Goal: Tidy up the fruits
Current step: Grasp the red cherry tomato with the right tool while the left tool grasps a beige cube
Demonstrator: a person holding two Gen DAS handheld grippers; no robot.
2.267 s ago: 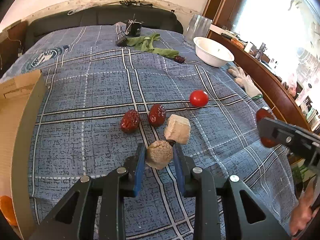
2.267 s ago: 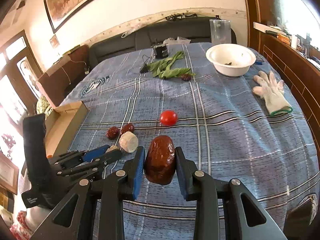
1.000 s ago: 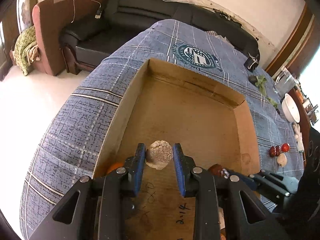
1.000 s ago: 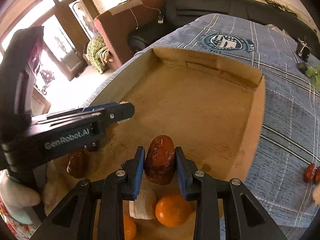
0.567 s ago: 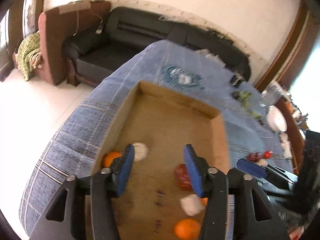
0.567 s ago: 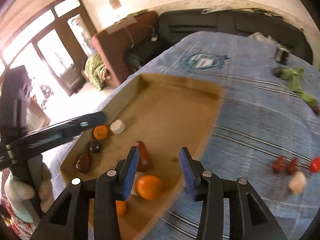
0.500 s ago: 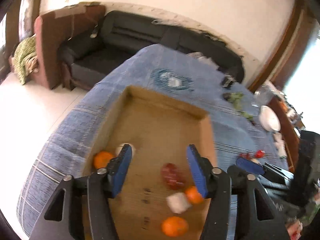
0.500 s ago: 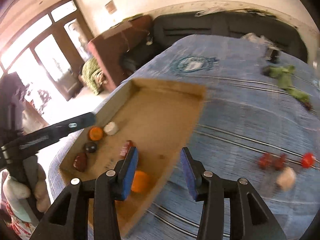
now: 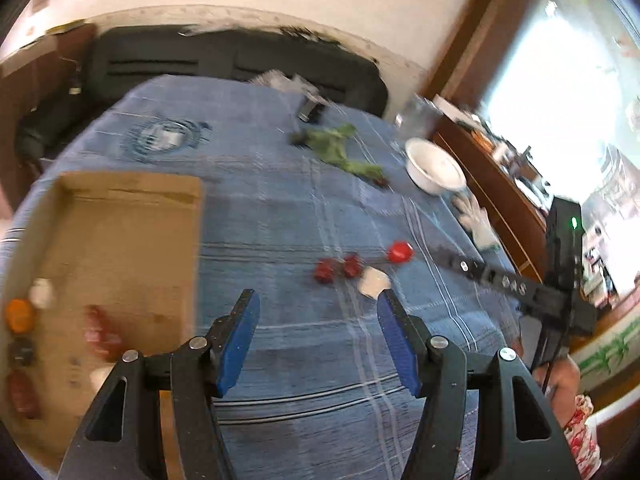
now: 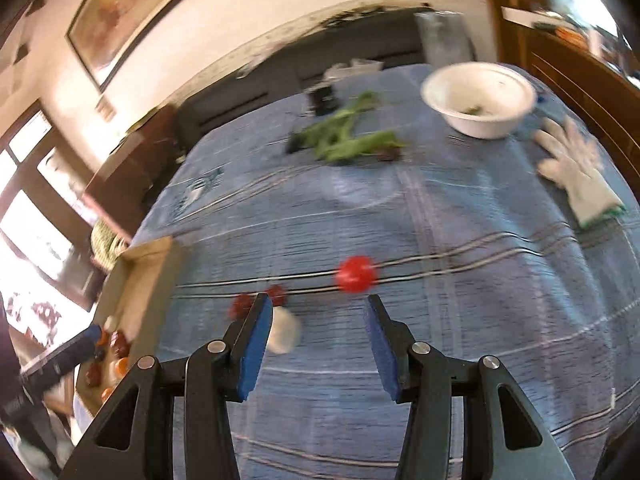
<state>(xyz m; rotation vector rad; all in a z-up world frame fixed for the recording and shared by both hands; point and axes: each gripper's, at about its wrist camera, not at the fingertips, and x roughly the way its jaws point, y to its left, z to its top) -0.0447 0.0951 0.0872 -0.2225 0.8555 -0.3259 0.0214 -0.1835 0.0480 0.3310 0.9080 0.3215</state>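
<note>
Both grippers, left (image 9: 316,300) and right (image 10: 316,304), are now gaping empty, having left the cardboard box (image 9: 120,240) at nine o'clock; the red tomato (image 10: 356,274) is sitting at twelve on open blue cloth (image 10: 460,240).

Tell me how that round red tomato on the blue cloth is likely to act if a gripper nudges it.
The tomato looks round and smooth, so it would probably roll across the flat tablecloth. Its glossy skin may slip between pads. It looks small, likely light and soft, so squeeze it gently.
</note>
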